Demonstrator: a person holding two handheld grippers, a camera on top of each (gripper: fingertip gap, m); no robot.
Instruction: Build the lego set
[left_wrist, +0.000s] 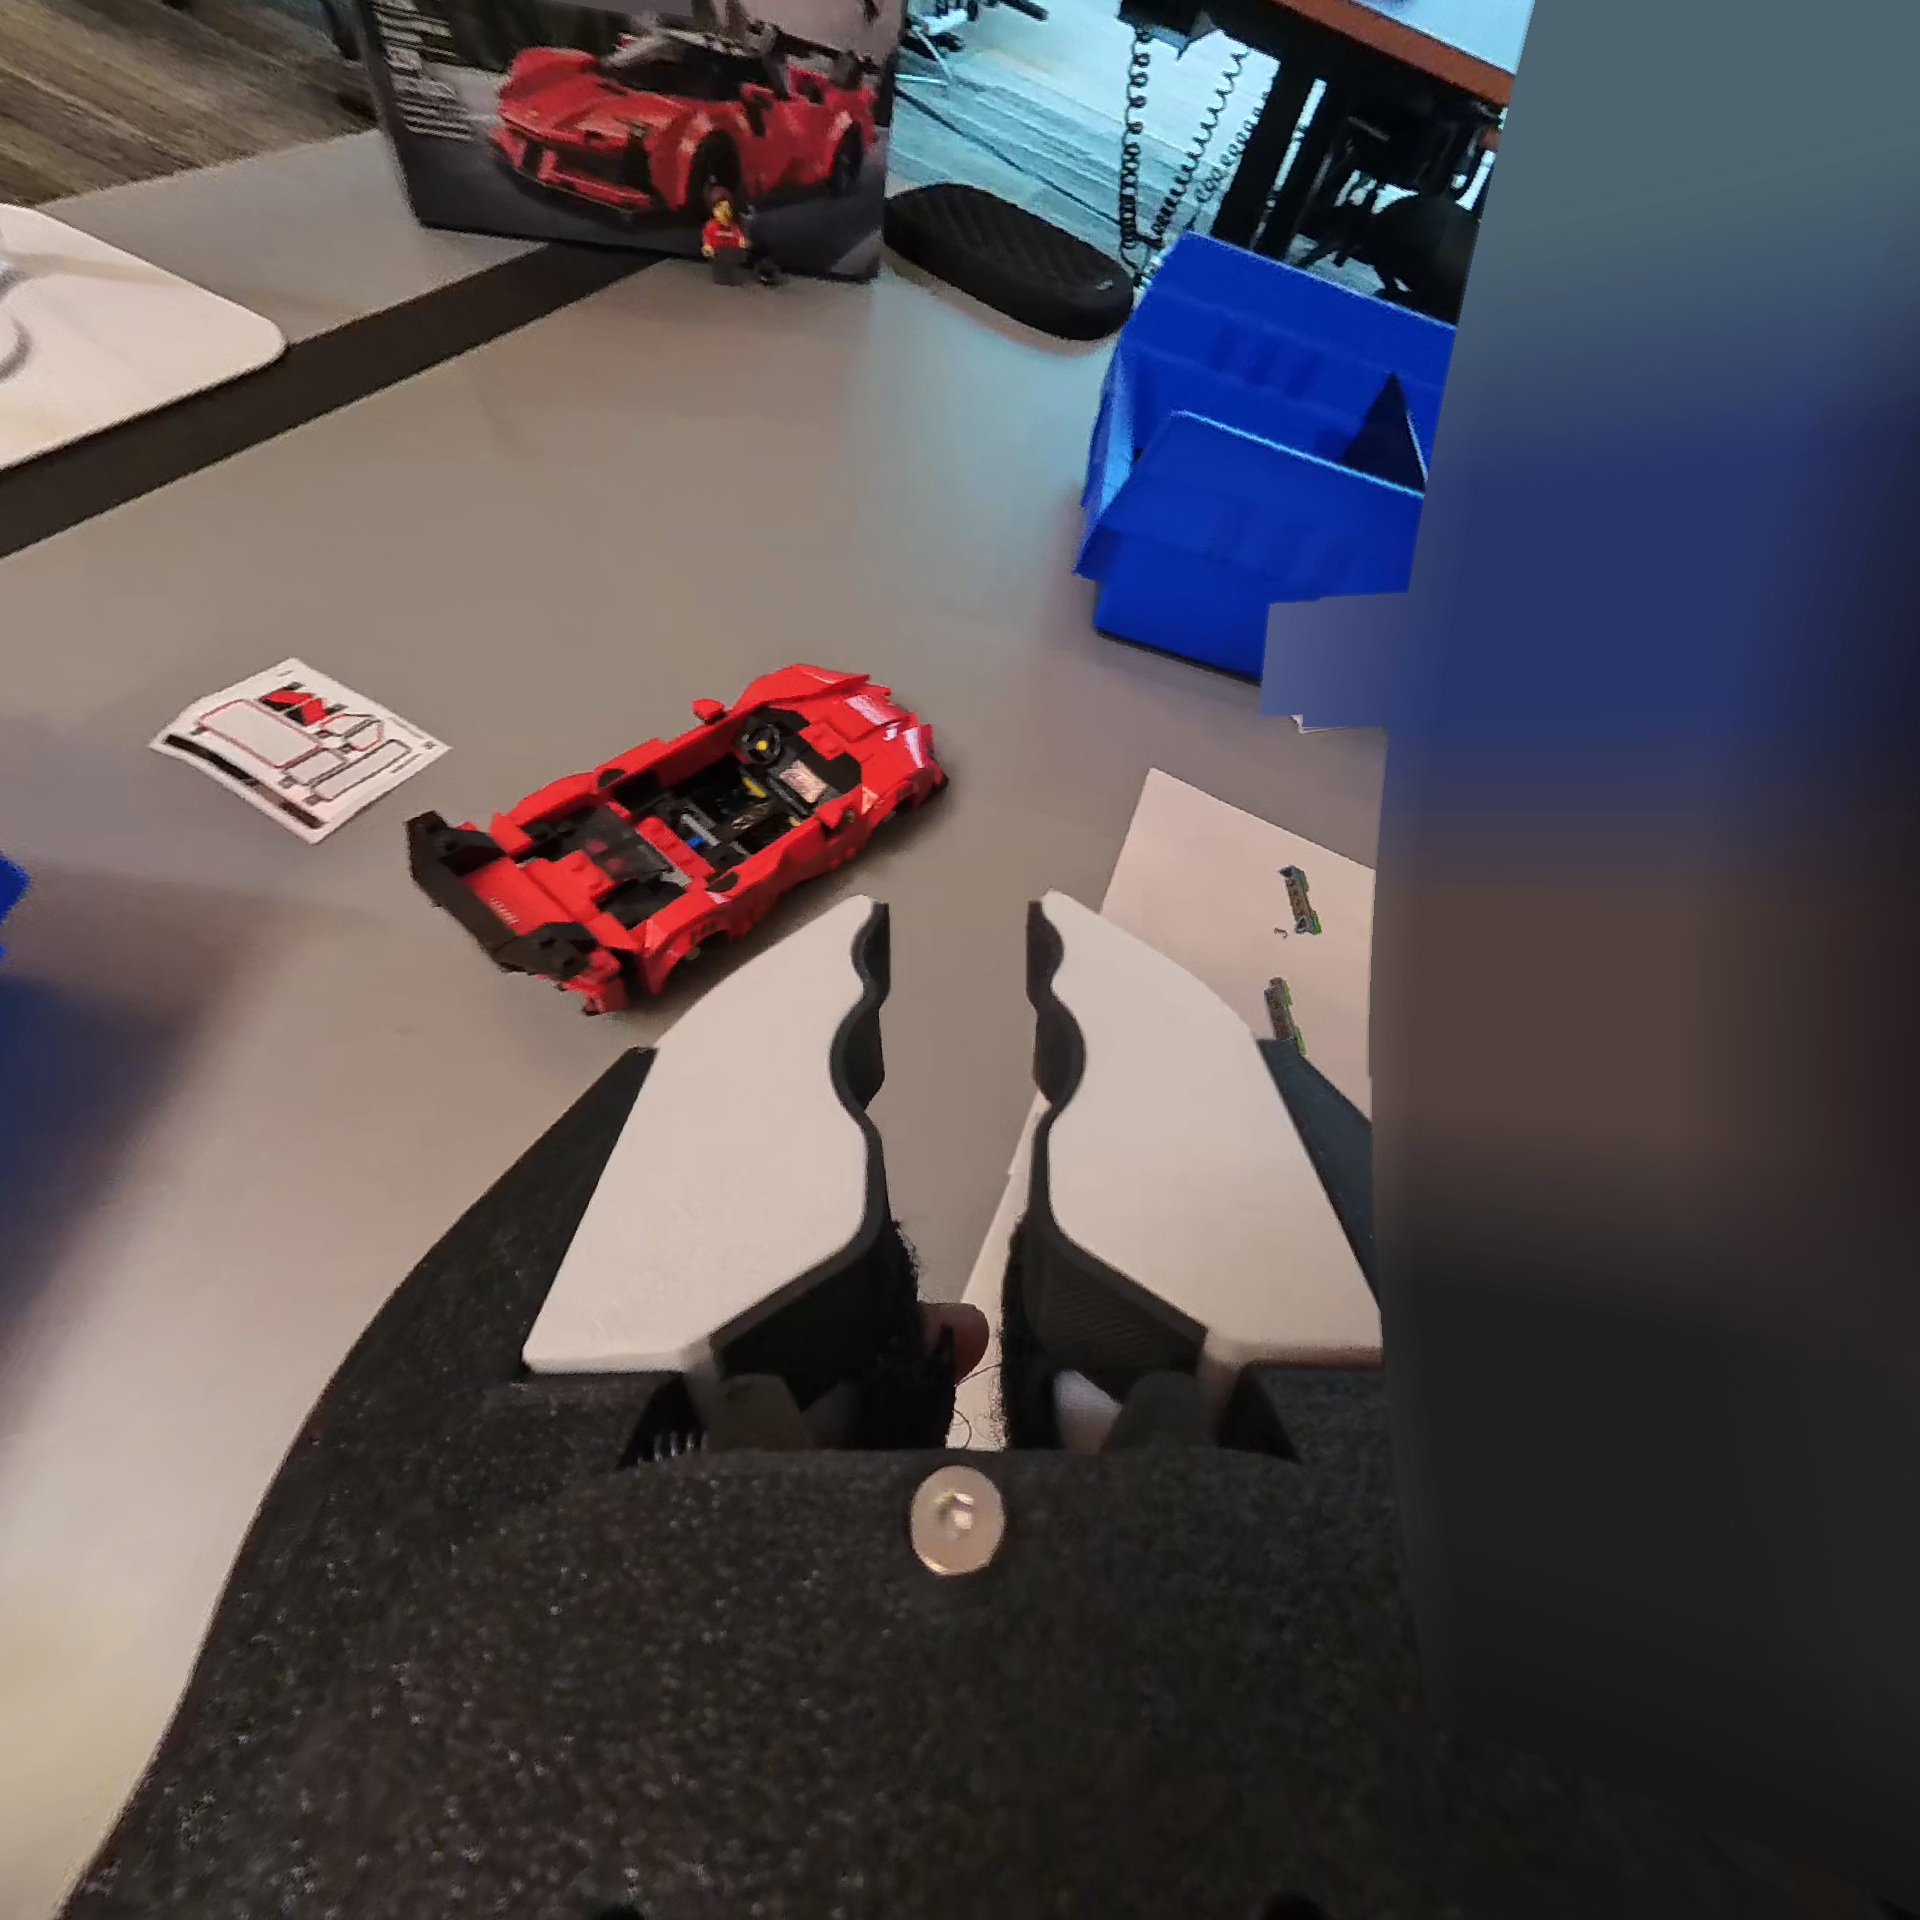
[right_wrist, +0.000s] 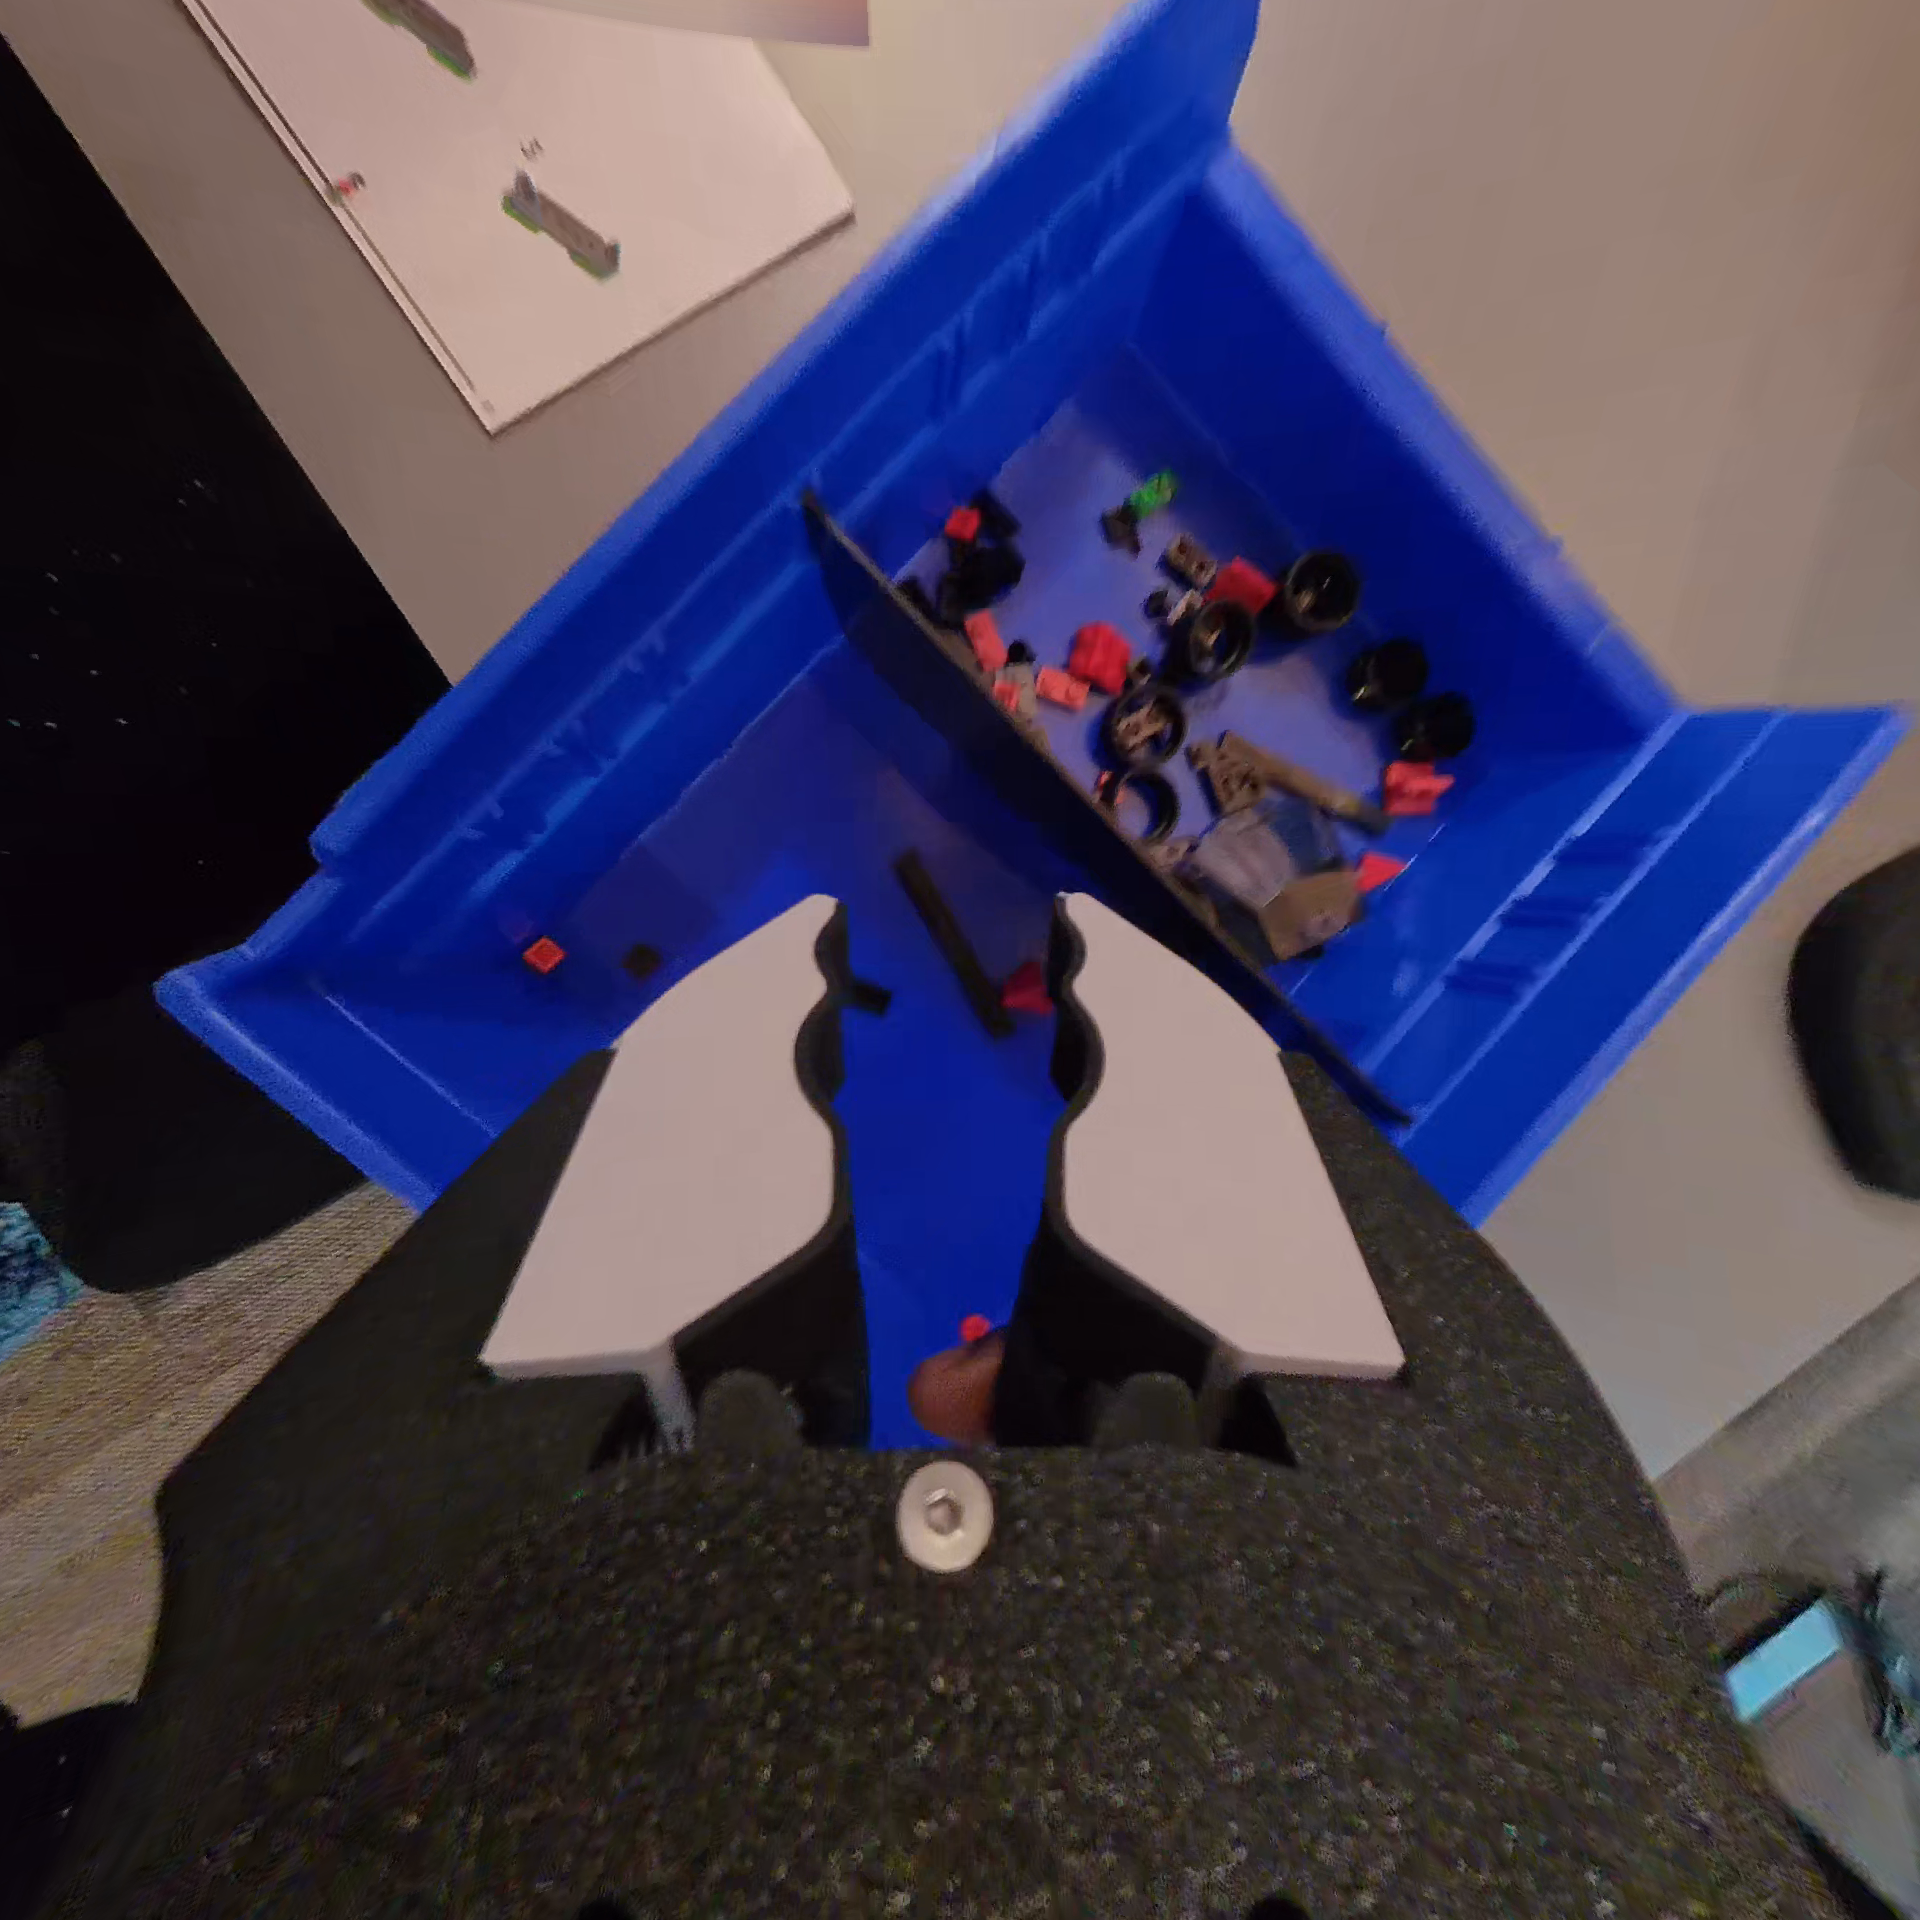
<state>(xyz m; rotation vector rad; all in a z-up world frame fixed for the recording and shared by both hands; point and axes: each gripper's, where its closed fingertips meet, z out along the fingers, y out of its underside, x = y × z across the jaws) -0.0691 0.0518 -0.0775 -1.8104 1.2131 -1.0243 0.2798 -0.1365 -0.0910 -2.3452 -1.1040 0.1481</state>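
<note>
A partly built red Lego car (left_wrist: 686, 831) with a black rear lies on the grey table, roof off. My left gripper (left_wrist: 958, 914) is open and empty, just in front and to the right of the car. My right gripper (right_wrist: 945, 914) is open and empty above the near compartment of a blue bin (right_wrist: 1039, 312). That compartment holds a long black piece (right_wrist: 951, 940), a small red wedge (right_wrist: 1027, 987) and a red tile (right_wrist: 542, 954). Behind a dark divider (right_wrist: 935, 675), the far compartment holds several black wheels (right_wrist: 1320, 590) and red and grey pieces.
A sticker sheet (left_wrist: 296, 746) lies left of the car. The set's box (left_wrist: 644, 114) and a minifigure (left_wrist: 725, 241) stand at the back. The instruction booklet (right_wrist: 540, 187) lies open beside the bin, which also shows in the left wrist view (left_wrist: 1257, 447). A black pad (left_wrist: 1003, 260) lies behind the bin. My hands' fingertips stand some 40 cm from each other. Between my left fingertips and the partly built red Lego car (left_wrist: 686, 831) there is roughly 15 cm.
</note>
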